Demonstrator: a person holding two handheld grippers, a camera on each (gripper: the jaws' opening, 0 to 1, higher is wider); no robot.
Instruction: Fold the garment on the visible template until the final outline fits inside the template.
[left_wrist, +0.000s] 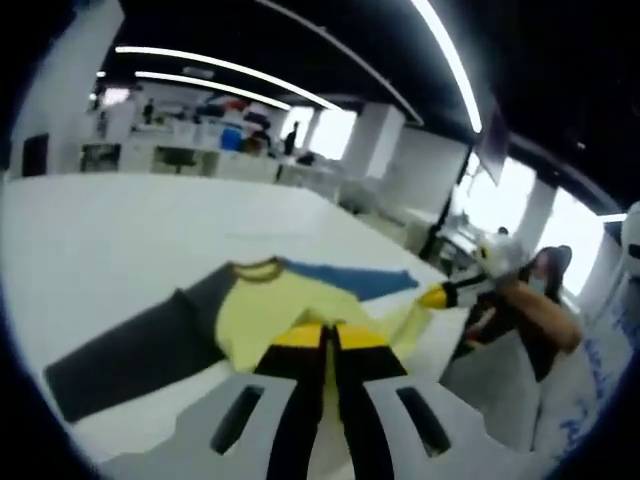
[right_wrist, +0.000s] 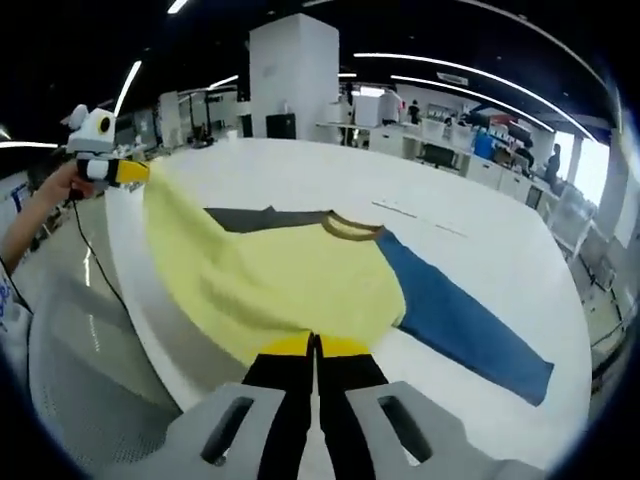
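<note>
Both tongs, L (left_wrist: 325, 335) & R (right_wrist: 314, 345), clamped on yellow sweater (right_wrist: 290, 275) hem, lifted off white desk (right_wrist: 480, 250); body stretches fwd, collar far end, sleeves splay sideways, blue sleeve (right_wrist: 465, 330) nearer R

No text, label, brand, number or sign can be read anywhere.
</note>
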